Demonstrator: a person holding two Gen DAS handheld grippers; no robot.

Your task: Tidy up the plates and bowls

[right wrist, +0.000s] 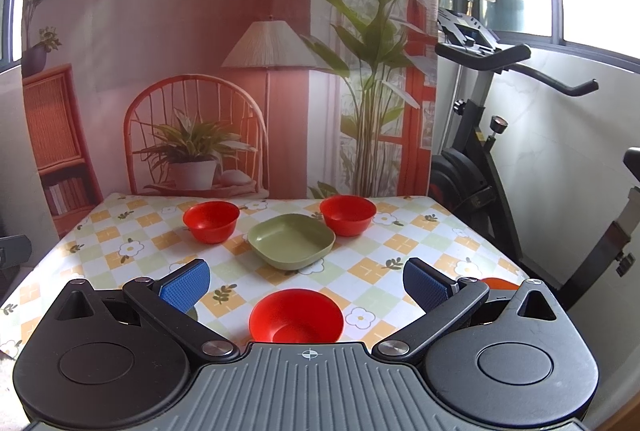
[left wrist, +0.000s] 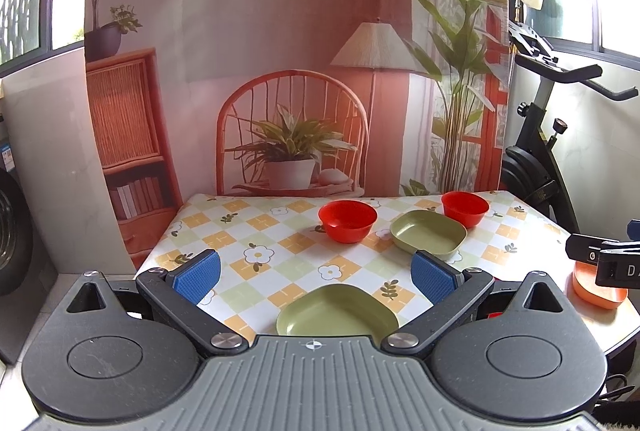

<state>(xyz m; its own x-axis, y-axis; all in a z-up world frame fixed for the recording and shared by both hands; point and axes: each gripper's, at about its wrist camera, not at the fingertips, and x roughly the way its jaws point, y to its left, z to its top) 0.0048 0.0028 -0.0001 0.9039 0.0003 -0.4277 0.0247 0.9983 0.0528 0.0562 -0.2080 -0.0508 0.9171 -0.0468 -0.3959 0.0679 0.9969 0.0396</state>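
Both my tongs hang wide apart and empty: left tongs [left wrist: 316,277] over the green plate [left wrist: 337,312] at bottom centre, right tongs [right wrist: 306,281] over the red bowl [right wrist: 296,316]. Both look light, stiff plastic, probably slick; I'd pinch the rims.

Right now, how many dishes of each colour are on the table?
Red bowls: 3
Green plates: 2
Orange dish, partly hidden at the table's right edge: 1
Total: 6
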